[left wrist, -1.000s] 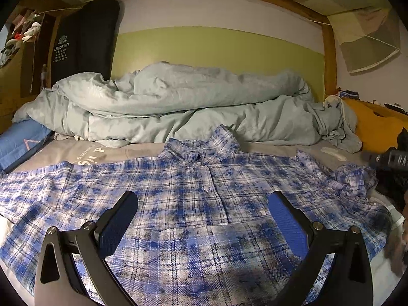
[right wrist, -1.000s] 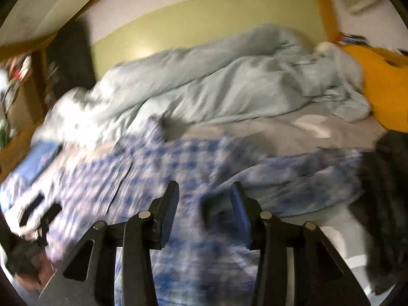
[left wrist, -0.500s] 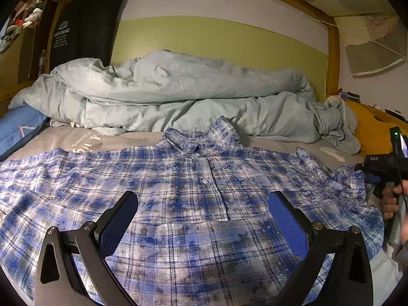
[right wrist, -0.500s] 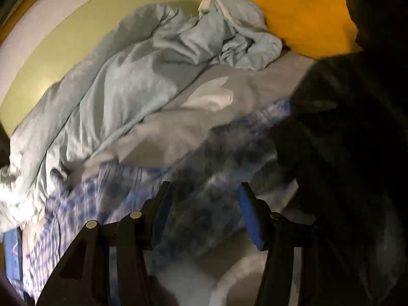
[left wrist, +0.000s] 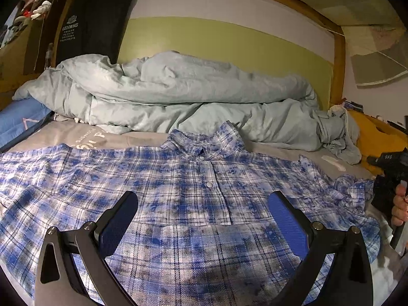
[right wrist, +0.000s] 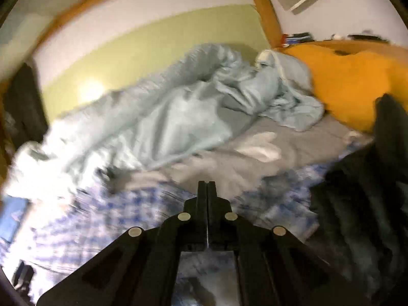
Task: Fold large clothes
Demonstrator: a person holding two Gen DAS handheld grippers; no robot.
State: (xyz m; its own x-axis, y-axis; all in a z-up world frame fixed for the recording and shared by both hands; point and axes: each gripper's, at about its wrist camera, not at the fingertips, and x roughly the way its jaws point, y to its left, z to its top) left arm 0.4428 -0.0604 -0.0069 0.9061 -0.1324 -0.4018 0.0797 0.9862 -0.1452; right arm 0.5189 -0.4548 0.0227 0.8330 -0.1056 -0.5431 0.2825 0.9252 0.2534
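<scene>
Left wrist view: blue plaid shirt (left wrist: 178, 191) spread front-up across the frame's centre beneath the left gripper (left wrist: 201, 219), its fingers wide apart and empty. Right wrist view alone shows the right gripper (right wrist: 207, 186) pressed together, gripping nothing visible, shirt blurred below.

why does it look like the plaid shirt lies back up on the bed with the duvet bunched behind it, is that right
Not quite. The shirt lies front up: the left wrist view shows its collar and button placket facing the camera. The rest holds: it is spread on the bed, with the duvet bunched behind it.
</scene>
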